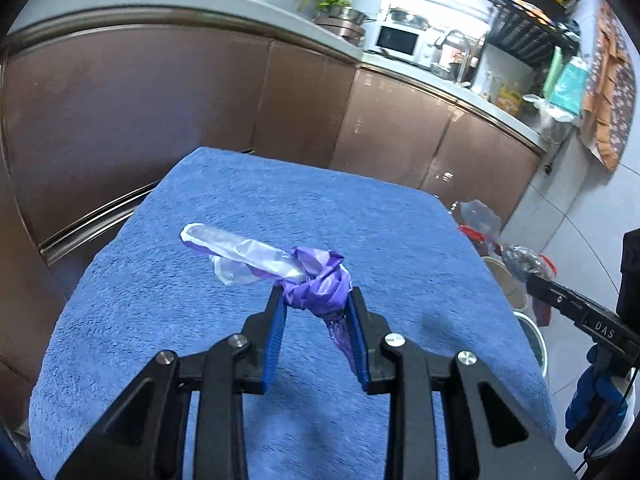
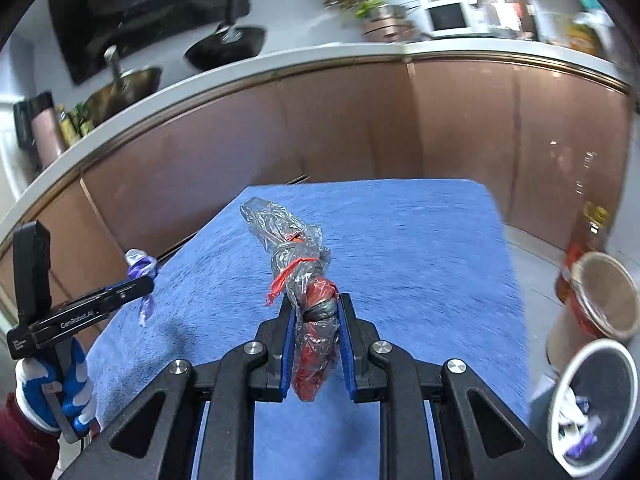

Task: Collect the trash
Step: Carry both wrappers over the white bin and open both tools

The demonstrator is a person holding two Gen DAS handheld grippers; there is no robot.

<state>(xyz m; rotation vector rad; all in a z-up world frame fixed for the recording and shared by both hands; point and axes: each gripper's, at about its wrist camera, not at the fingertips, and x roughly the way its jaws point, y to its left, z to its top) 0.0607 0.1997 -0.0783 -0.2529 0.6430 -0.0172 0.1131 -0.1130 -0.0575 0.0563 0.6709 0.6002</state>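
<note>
Two trash cups [image 2: 592,400], right view only

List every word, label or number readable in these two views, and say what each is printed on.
"DAS" - on the black body of the right gripper, seen at the edge of the left wrist view.
"GenRobot.AI" - on the black body of the left gripper, seen in the right wrist view.
Small white print at that body's rear end: too small to read.
Bottle label and countertop packages: blurred, unreadable.
</note>
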